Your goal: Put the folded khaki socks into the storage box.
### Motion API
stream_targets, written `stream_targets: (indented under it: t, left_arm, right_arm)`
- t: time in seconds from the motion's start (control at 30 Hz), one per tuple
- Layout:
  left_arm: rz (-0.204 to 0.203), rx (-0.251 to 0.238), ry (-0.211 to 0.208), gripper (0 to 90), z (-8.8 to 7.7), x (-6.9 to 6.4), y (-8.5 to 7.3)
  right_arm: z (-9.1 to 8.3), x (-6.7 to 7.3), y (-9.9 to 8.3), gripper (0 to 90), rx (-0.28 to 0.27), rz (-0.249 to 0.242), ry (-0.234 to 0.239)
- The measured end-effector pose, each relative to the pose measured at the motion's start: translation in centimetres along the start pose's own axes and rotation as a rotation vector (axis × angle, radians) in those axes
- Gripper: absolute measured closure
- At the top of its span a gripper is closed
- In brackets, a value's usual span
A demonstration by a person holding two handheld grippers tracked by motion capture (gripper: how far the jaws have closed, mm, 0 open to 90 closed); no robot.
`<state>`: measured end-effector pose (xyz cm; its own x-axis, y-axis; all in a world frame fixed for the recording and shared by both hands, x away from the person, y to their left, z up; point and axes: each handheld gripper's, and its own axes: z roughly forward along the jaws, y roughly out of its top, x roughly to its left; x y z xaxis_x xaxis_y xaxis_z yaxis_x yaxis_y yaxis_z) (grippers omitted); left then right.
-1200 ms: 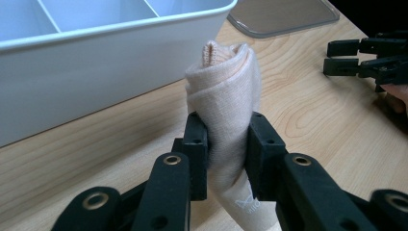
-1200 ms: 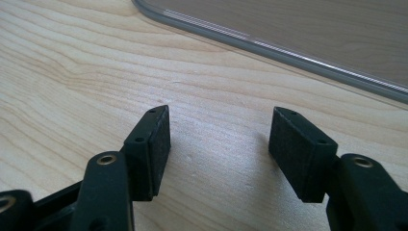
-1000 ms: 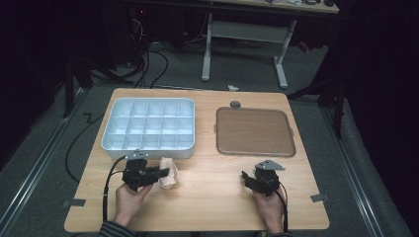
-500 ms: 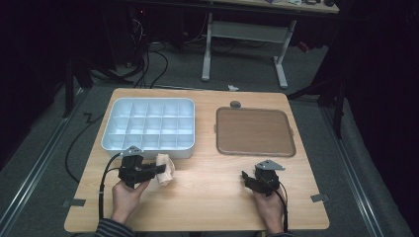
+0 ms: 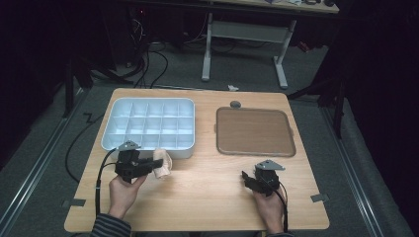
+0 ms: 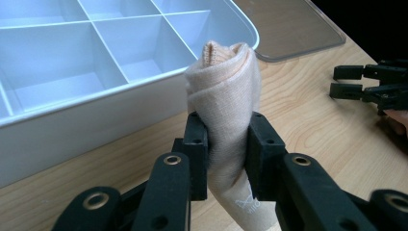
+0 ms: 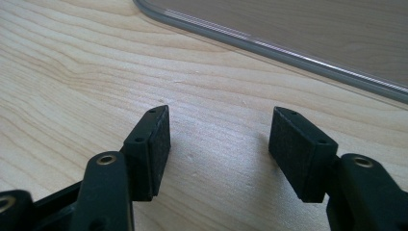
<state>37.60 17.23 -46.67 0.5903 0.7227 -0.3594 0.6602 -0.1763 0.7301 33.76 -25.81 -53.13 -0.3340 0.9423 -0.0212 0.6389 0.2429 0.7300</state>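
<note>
High view, tabletop: pale wood, my forearms come in from its near edge, and everything below rests on it.
Brown lid: lies flat on the right half of the tabletop, well ahead of my right hand; in the right gripper view its clear rim crosses just beyond my jaws.
White tray: sits on the left half, divided into many small compartments; in the left gripper view its near wall runs just behind the cloth.
Left gripper: held just in front of the tray's near right corner, jaws pointing right across the tabletop.
Right gripper: low over the tabletop near its front right, apart from the lid, jaws pointing left.
Rolled cloth: peach fabric, rolled up and standing between my left pads, beside the tray's near wall and outside any compartment.
Left jaws: pinching the rolled cloth from both sides.
Right jaws: spread wide over bare wood, nothing between the pads.
</note>
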Motion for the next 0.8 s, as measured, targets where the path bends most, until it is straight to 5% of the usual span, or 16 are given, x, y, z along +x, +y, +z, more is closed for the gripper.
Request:
stream_targets:
  t: [0.8]
  left_arm:
    - [-0.013,-0.008,0.047,73.7,-0.9,1.1,0.6]
  right_arm:
    - [0.0,0.0,0.0,40.4,0.0,0.0,0.001]
